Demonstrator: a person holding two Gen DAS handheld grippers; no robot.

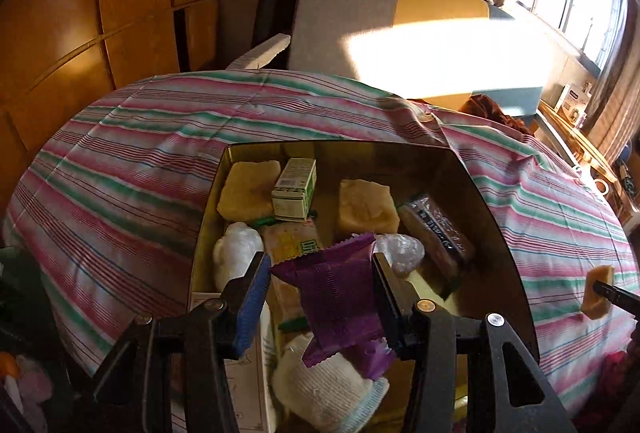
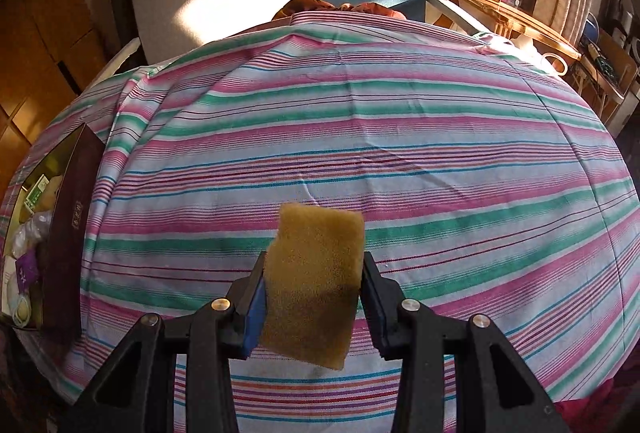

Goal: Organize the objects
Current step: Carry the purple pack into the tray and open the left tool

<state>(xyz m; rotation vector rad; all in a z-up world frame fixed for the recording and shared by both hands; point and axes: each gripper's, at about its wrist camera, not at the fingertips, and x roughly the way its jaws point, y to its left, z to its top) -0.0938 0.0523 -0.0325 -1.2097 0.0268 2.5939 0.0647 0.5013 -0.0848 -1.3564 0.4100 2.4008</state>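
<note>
Two loads are up: the left hand-held gripper (image 1: 322, 267) loosely pinches a purple packet (image 1: 334, 297) over the box (image 1: 496, 193), lower centre. The right hand-held gripper (image 2: 314, 273) squeezes a sponge (image 2: 316, 273) at lower centre; I judge the slack wrapper may slip free.

Your left wrist camera looks down steeply and closely into the open tin box (image 1: 496, 193), while your right looks forward, low over the striped bedsheet (image 2: 400, 137); both share that box, sheet and sunlit headboard (image 1: 436, 33).
</note>
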